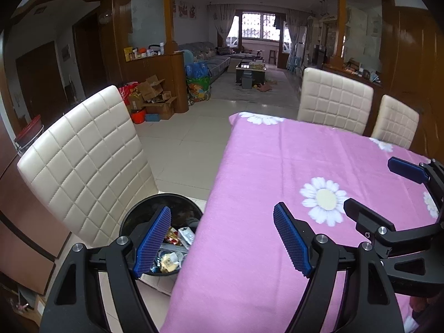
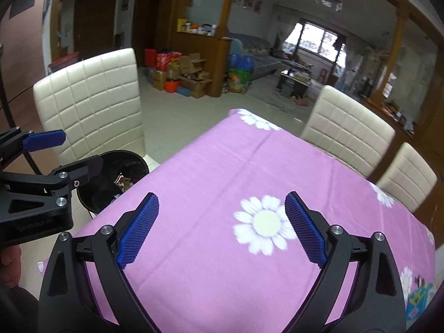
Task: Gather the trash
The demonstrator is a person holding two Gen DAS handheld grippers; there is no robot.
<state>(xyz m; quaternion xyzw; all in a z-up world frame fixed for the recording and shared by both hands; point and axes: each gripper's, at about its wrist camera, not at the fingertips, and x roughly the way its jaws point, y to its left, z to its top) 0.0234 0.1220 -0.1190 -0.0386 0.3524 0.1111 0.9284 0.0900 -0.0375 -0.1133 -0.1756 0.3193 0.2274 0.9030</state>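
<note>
A black trash bin (image 1: 130, 219) stands on the floor at the table's left edge, with wrappers and scraps (image 1: 173, 245) inside. It also shows in the right wrist view (image 2: 130, 161). My left gripper (image 1: 222, 222) is open and empty, over the table's left edge, its left finger above the bin. My right gripper (image 2: 222, 208) is open and empty above the pink cloth. The right gripper shows at the right of the left wrist view (image 1: 369, 186), and the left gripper at the left of the right wrist view (image 2: 80, 152).
The table wears a pink daisy-print cloth (image 1: 277, 166). A cream padded chair (image 1: 83, 161) stands just behind the bin; two more chairs (image 1: 335, 100) stand on the table's far side. Cardboard boxes (image 1: 155, 97) sit by a wooden divider beyond tiled floor.
</note>
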